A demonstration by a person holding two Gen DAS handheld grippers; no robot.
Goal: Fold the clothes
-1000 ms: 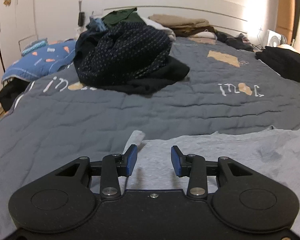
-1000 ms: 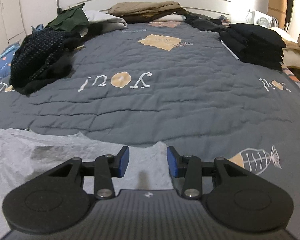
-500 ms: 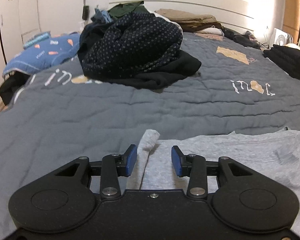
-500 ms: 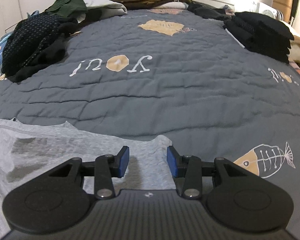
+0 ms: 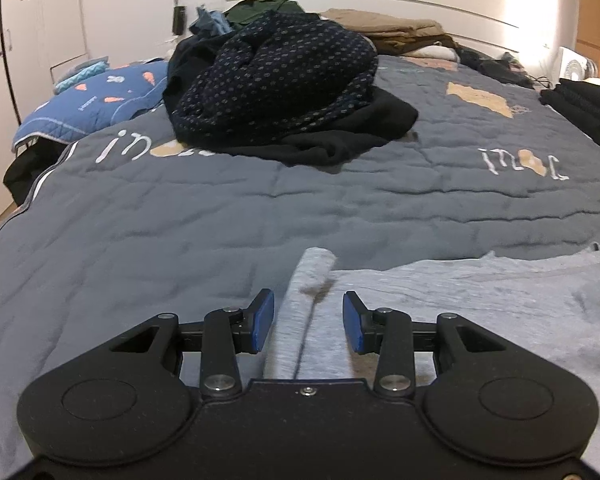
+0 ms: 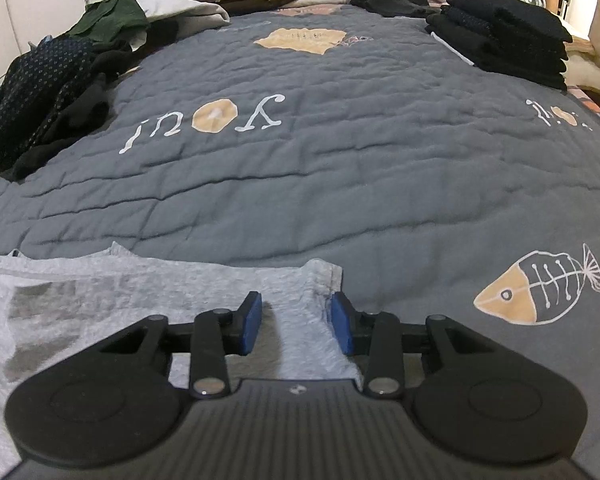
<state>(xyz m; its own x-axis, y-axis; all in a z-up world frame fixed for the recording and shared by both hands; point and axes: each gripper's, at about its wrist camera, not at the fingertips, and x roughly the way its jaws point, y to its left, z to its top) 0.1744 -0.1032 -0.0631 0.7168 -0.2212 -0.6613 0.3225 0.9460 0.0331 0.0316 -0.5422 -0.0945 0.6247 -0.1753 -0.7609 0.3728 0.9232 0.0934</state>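
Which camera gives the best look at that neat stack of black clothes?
The right wrist view: the stack of black clothes sits whole at the bed's far right, layers visible. The left wrist view catches only part of it, cut off at the right edge.

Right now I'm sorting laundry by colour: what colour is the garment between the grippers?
Light heathered grey garment, clearest in the left wrist view.

Both cameras sit low over the near edge of the grey quilt (image 5: 180, 232), each looking forward along its own fingers toward the headboard (image 5: 380, 0); the left wrist view faces the far left side, close behind the left gripper (image 5: 308, 322); the right wrist view faces the middle and right, close behind the right gripper (image 6: 296, 320); both share the grey shirt (image 5: 460, 304) and the dotted dark pile (image 6: 32, 92).
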